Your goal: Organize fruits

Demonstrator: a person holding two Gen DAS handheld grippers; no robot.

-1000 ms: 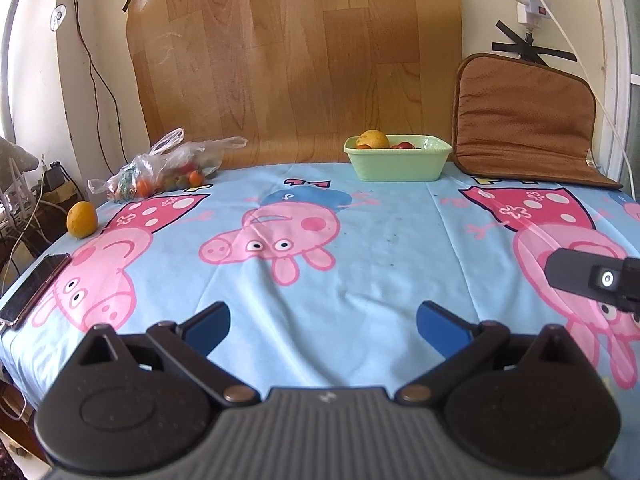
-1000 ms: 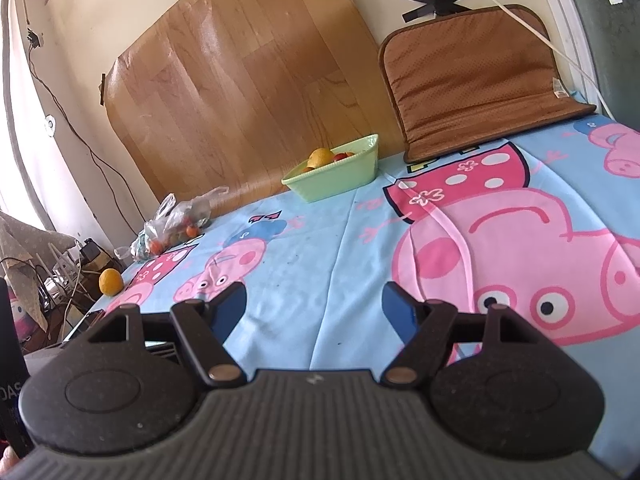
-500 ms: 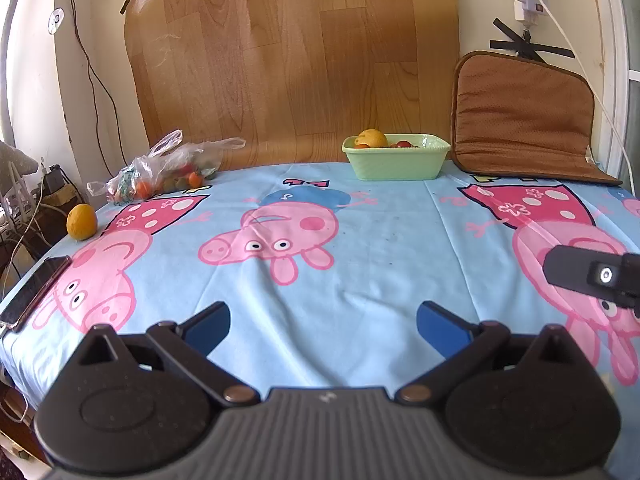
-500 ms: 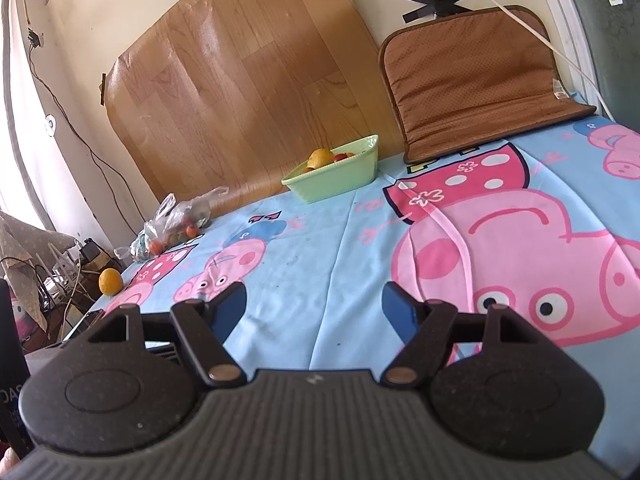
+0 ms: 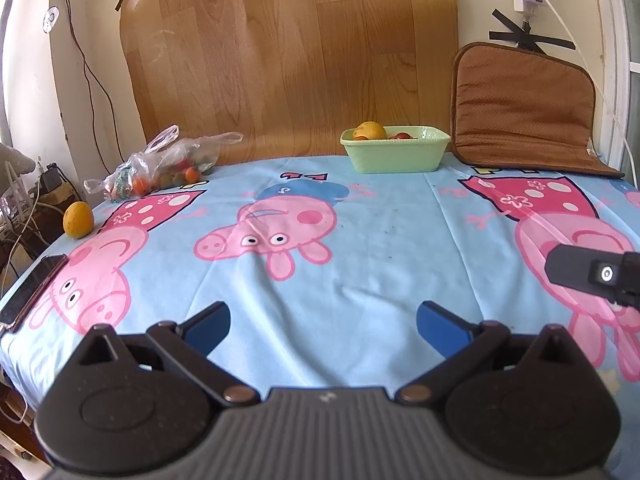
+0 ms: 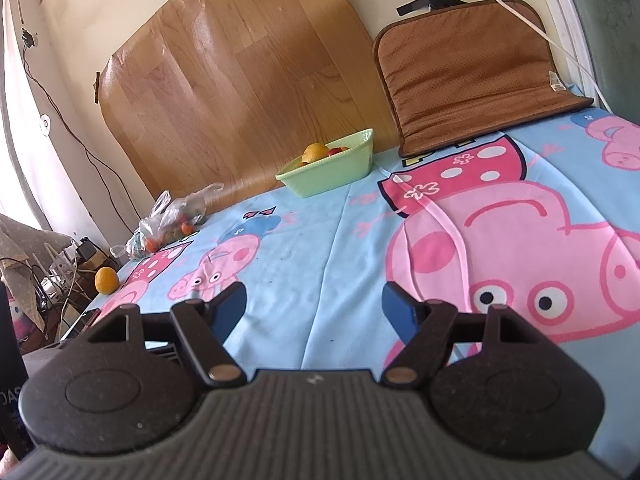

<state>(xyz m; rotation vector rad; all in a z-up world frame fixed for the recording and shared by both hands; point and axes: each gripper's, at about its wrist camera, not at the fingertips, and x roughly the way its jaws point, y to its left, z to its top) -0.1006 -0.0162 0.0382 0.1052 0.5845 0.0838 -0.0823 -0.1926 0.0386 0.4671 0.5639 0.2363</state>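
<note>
A pale green tub (image 5: pixel 396 156) (image 6: pixel 328 170) stands at the far edge of the cartoon-pig tablecloth, holding a yellow-orange fruit (image 5: pixel 370 130) (image 6: pixel 315 151) and small red fruits. A clear plastic bag (image 5: pixel 168 164) (image 6: pixel 170 220) of small orange and green fruits lies at the far left. A loose orange fruit (image 5: pixel 78 220) (image 6: pixel 106 280) rests near the left edge. My left gripper (image 5: pixel 322 326) hovers open over the near side of the cloth, empty. My right gripper (image 6: pixel 314 312) is open and empty too; part of its body (image 5: pixel 596 274) shows at the left wrist view's right side.
A brown cushion (image 5: pixel 524 108) (image 6: pixel 472 68) leans on the wall at the back right. A wood-pattern sheet (image 5: pixel 288 56) is taped up behind the tub. A phone (image 5: pixel 32 292) lies at the near left edge. Cables and clutter (image 6: pixel 52 276) sit beyond the left edge.
The left wrist view has shifted very slightly, with the scene sliding a little left and down. Both grippers stay open and nothing on the table has moved.
</note>
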